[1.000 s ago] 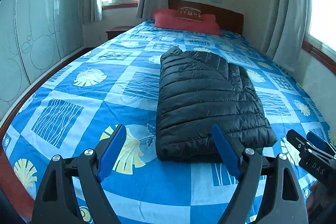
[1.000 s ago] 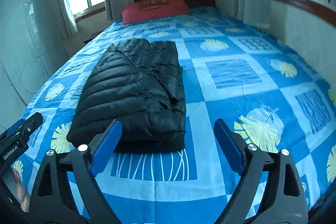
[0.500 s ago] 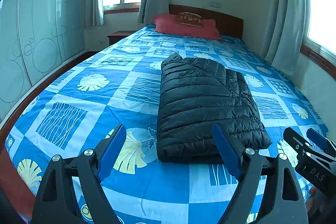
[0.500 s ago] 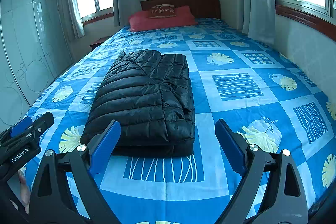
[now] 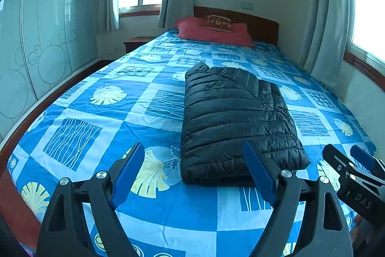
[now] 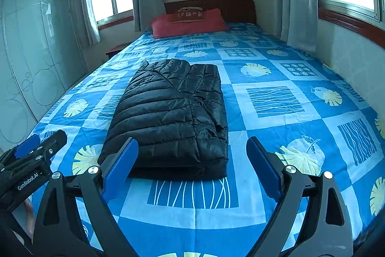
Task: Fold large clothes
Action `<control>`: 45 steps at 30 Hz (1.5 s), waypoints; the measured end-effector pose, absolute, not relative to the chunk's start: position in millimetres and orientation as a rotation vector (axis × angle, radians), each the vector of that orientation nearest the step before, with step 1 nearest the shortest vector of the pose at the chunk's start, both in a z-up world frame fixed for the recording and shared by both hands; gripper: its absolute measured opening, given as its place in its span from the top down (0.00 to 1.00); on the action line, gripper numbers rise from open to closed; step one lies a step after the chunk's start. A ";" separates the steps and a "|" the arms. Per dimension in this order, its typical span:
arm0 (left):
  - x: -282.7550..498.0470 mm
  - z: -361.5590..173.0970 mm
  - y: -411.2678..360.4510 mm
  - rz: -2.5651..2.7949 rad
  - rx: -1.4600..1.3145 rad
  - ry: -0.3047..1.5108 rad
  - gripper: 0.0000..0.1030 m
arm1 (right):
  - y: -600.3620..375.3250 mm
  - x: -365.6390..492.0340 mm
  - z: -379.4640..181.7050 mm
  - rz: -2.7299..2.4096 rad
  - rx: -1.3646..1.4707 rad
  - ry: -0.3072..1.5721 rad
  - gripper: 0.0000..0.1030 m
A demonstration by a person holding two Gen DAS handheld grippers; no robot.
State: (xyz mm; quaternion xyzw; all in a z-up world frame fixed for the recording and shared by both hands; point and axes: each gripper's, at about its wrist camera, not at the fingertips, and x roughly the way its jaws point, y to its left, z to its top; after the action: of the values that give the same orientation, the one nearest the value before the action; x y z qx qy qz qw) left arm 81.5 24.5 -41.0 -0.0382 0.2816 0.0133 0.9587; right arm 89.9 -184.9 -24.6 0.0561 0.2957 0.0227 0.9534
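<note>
A black quilted puffer jacket [image 5: 235, 119] lies folded into a rectangle on the bed; it also shows in the right wrist view [image 6: 173, 117]. My left gripper [image 5: 195, 172] is open and empty, held back from the jacket's near edge above the bed's foot. My right gripper [image 6: 192, 168] is open and empty, also short of the jacket's near edge. The right gripper shows at the right edge of the left wrist view [image 5: 353, 170]. The left gripper shows at the left edge of the right wrist view [image 6: 33, 155].
The bed has a blue patterned sheet [image 5: 101, 117] with a red pillow [image 5: 211, 31] at a wooden headboard [image 6: 231, 7]. A glass-door wardrobe [image 5: 36, 35] stands on the left. Curtained windows and a wall [image 6: 349, 54] run along the right.
Both grippers have drawn back and tilted up, so the jacket sits farther away and more of the room shows. The jacket has not moved. Both grippers stay open.
</note>
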 end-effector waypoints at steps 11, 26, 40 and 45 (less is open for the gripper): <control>79.7 -41.4 23.8 0.028 -0.082 0.572 0.19 | -183.5 89.7 -24.2 0.048 0.116 0.600 0.11; 76.7 -40.2 22.0 0.028 -0.082 0.572 0.19 | -177.7 90.5 -22.9 0.050 0.117 0.605 0.11; 78.2 -39.3 22.5 0.029 -0.076 0.568 0.19 | -175.8 91.3 -24.2 0.055 0.119 0.605 0.12; 79.4 -37.9 24.2 0.016 -0.085 0.556 0.19 | -175.2 91.2 -24.1 0.054 0.119 0.605 0.12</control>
State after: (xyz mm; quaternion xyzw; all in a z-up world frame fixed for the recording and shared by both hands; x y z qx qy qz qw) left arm 79.4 24.2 -37.9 -0.0421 0.2744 0.0081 0.9607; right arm 91.2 -175.2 -24.1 0.0584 0.2975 0.0267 0.9526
